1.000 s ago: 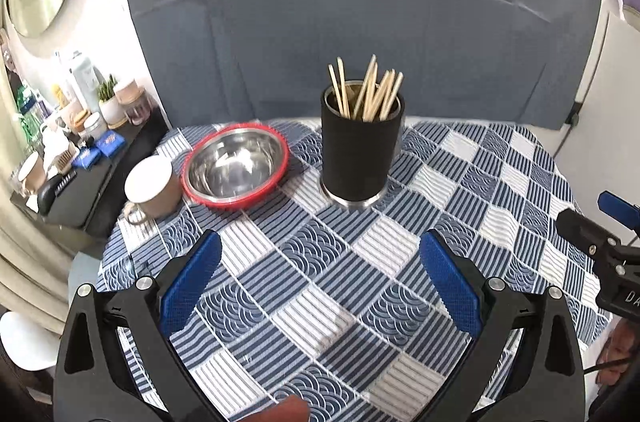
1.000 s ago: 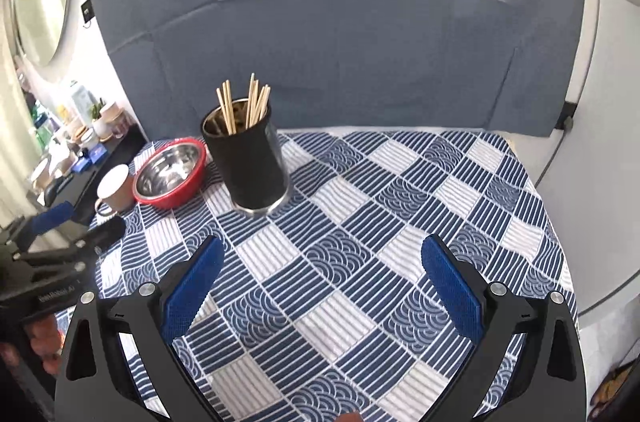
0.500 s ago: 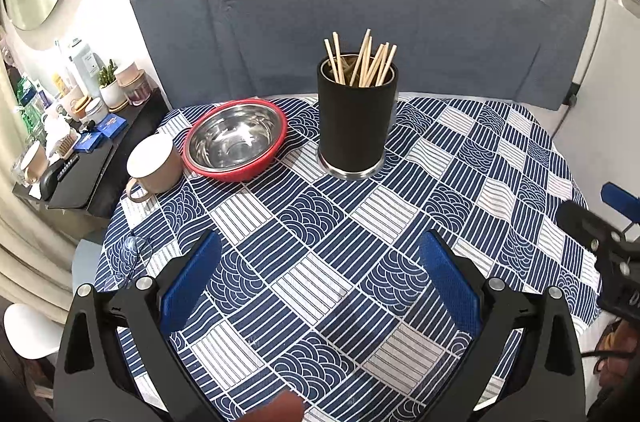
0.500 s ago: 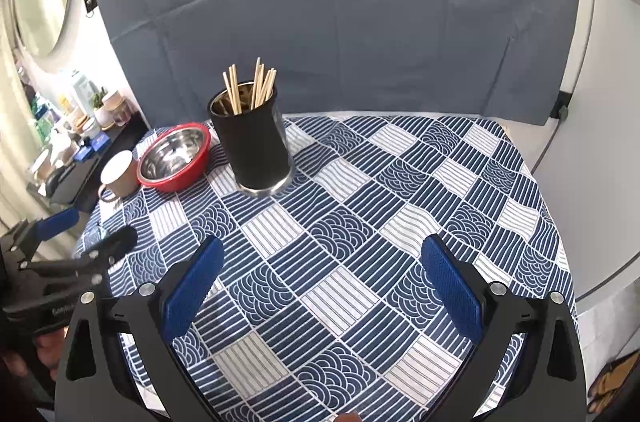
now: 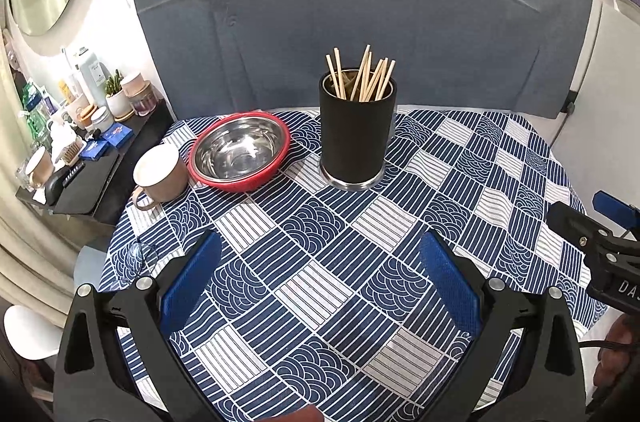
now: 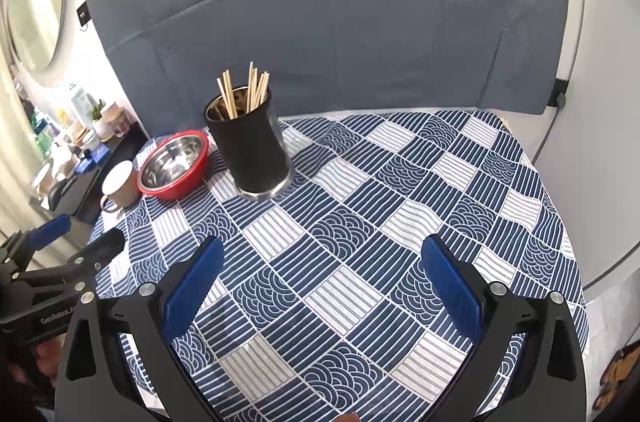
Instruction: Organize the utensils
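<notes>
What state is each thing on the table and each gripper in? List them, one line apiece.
black holder: upright, on the tablecloth.
chopsticks: standing in the holder, tips fanned out.
steel bowl: right way up, empty.
mug: upright, handle toward the camera, contents not visible.
left gripper: open, holding nothing.
right gripper: open, holding nothing.
</notes>
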{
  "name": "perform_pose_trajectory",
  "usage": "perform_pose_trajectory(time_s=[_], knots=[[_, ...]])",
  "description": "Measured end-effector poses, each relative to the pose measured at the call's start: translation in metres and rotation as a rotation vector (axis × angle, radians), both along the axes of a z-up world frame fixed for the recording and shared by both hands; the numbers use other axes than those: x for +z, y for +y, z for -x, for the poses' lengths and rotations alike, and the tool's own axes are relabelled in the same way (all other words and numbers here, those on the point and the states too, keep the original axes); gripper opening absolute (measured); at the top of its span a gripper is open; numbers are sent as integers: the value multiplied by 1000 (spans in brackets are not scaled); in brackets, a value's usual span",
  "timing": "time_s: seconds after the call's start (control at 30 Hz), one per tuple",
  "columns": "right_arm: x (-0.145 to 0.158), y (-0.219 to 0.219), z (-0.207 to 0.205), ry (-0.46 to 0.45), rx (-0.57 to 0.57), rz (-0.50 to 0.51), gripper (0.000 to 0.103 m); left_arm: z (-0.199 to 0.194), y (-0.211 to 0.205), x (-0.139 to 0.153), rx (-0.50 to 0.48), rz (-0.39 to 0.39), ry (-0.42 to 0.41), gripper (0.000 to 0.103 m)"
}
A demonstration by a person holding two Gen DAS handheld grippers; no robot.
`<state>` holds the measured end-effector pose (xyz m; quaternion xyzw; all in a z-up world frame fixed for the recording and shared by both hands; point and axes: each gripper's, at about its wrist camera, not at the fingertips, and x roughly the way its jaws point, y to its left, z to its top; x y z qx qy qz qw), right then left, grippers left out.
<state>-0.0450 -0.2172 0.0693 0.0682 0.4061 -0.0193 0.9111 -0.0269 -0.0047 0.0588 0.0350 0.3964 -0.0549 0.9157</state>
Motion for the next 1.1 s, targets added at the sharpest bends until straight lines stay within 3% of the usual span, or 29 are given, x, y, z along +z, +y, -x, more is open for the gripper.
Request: perform_pose_trajectory(time_s=[1.1], knots=[[-1, 12, -6, 5, 8, 29, 95, -11, 7, -10, -14, 13, 38, 97]])
